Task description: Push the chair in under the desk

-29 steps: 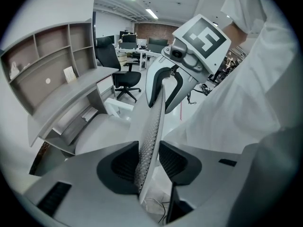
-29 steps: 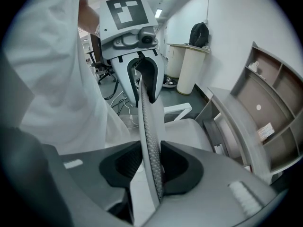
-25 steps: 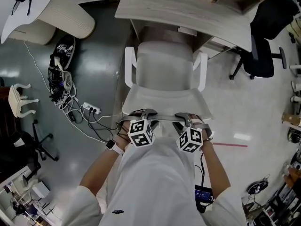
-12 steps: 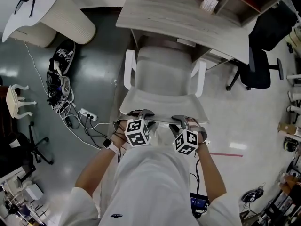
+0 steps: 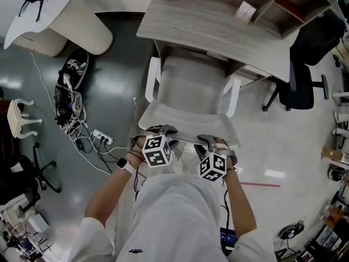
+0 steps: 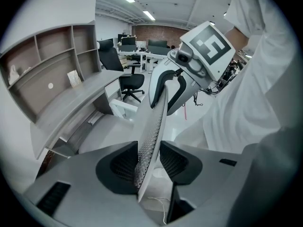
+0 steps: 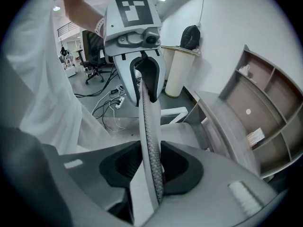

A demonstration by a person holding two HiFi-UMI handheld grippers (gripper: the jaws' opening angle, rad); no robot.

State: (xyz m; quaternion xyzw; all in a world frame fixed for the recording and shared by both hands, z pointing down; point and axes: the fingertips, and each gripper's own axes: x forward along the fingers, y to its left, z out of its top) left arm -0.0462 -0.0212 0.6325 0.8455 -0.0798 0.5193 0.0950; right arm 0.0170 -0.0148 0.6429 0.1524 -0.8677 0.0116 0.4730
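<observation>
gripping the chair [image 5: 191,86] by the top edge of its back, both tools sat side by side at the lower middle of the head view. the left gripper [image 5: 163,130] had its jaws pinched on that perforated edge, which ran up between the dark pads in its own view. the right gripper [image 5: 210,139] was clamped on the same edge just to the right. the chair stood in the centre of the frame, its seat front reaching under the near edge of the desk [image 5: 218,29] at the top. its white armrests [image 5: 153,81] and back were out in front of that edge. a shelf [image 5: 294,4] sat on the desk at the upper right, with a small card [image 5: 246,11] in it. a black office chair [image 5: 302,75] stood at the right edge. a power strip [image 5: 102,138] with tangled cables [image 5: 71,105] lay on the floor [image 5: 114,91] at the left. the person's white shirt [image 5: 172,217] filled the bottom.
</observation>
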